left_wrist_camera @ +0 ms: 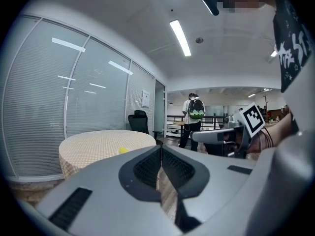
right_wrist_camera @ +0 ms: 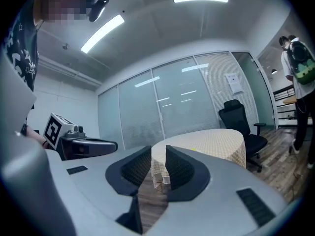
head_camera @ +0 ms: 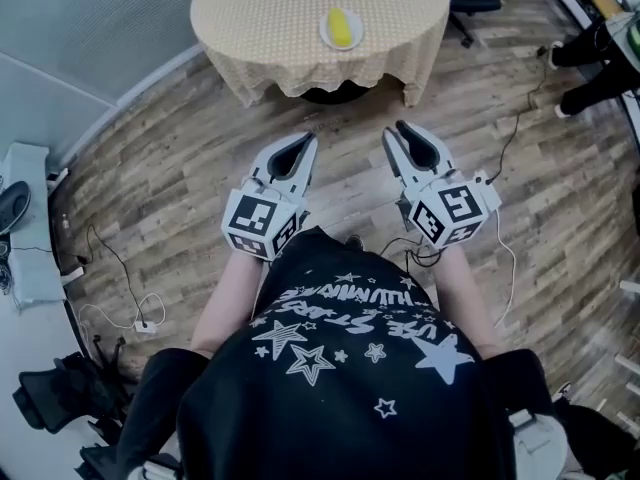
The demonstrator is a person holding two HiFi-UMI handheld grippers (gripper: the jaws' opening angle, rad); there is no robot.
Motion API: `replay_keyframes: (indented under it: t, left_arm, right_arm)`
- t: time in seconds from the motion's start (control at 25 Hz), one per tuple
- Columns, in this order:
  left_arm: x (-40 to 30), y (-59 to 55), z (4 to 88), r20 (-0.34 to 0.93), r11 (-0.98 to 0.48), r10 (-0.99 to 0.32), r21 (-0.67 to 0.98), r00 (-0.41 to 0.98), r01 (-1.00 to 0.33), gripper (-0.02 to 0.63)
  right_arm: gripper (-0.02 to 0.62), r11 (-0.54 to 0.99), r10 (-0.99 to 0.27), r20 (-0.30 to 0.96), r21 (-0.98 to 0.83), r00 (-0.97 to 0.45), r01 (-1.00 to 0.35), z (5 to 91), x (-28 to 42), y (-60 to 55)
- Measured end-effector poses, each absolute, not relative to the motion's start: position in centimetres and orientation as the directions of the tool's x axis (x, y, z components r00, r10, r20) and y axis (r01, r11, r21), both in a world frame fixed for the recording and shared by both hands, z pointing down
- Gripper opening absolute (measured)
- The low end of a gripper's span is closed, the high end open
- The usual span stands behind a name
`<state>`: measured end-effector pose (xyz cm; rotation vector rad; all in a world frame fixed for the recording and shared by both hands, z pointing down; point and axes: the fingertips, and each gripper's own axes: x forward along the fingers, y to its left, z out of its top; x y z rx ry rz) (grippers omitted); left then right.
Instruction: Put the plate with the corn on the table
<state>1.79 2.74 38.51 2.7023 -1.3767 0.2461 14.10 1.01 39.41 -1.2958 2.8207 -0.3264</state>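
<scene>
Yellow corn (head_camera: 342, 28) lay on a small white plate (head_camera: 325, 31), and that plate already sat on the round table (head_camera: 260, 18) with the checked cloth, a little to the right of the tabletop's middle and well apart from both your tools. By that reading the placing looked done; nothing seemed left except perhaps to stand clear.

Your left gripper (head_camera: 305, 140) had its jaws pressed together with nothing between them. Your right gripper (head_camera: 400, 128) had its jaws a narrow slit apart, and only cloth and floor showed through the gap. You held both close to your body over the wooden floor, short of the table's edge.

From your head view the corn's long axis ran roughly away from you, leaning slightly. Which end was the tip, I could not tell.
</scene>
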Motion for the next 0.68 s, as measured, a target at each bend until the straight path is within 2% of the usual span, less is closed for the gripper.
replay_keyframes:
  t: [0.28, 0.68]
  left_arm:
    - [-0.5, 3.6, 37.7, 0.163, -0.564, -0.814, 0.011, 0.558, -0.826, 0.012]
    - [-7.5, 5.7, 37.4, 0.157, -0.515, -0.844, 0.028, 0.513, -0.857, 0.012]
  right_arm:
    - [0.095, 0.647, -0.744, 0.084, -0.156, -0.663, -0.746, 39.2, 12.0, 1.7]
    - [0.091, 0.674, -0.719, 0.102, -0.137, -0.688, -0.726, 39.1, 5.1, 3.8]
